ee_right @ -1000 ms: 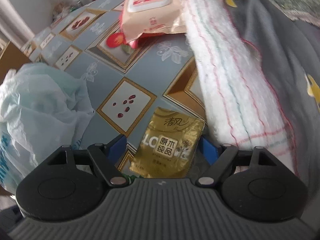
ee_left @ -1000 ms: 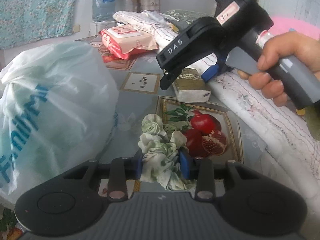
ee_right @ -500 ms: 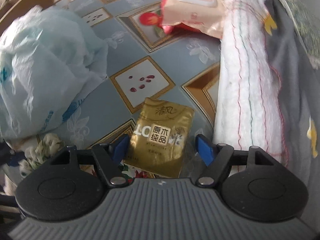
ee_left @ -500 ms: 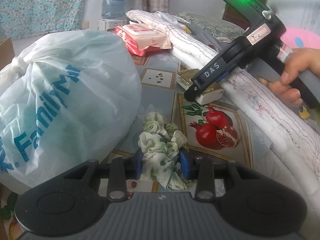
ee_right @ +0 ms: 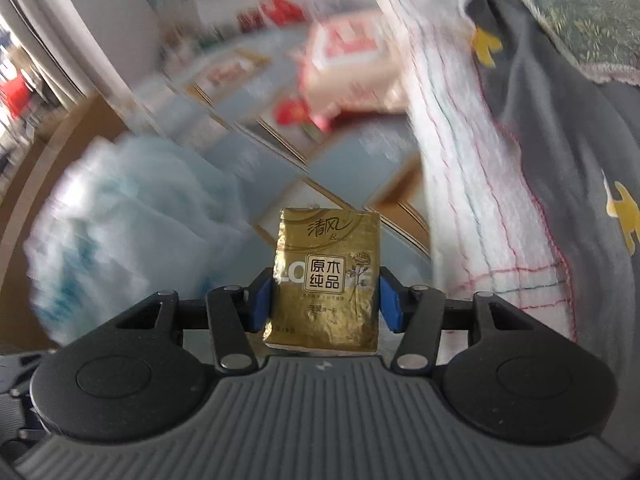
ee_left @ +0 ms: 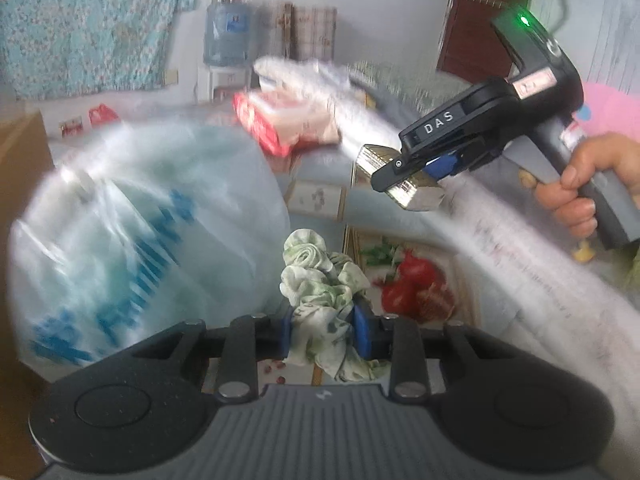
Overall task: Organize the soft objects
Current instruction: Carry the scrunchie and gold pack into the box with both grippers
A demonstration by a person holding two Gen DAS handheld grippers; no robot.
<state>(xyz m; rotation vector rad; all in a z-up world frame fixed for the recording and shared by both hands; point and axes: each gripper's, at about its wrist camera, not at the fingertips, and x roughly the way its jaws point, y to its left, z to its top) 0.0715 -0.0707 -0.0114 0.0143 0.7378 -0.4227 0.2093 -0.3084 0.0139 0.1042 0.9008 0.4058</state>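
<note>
Both grippers risen since earlier frame. Gold tissue pack [ee_right: 326,280], then flat on counter [ee_left: 320,160], now lifted clear; right gripper [ee_right: 326,298] jaws just closed in, fingers pinching pack sides. Left gripper [ee_left: 323,330] jaws narrowed slightly, fingers squeezing green-white scrunchie [ee_left: 320,280], raised beside plastic bag [ee_left: 132,236]. Bag bulging, contents hidden. Free counter between bag and rolled white towel [ee_left: 500,232]. Pink wipes pack [ee_left: 288,120] beyond bag.
</note>
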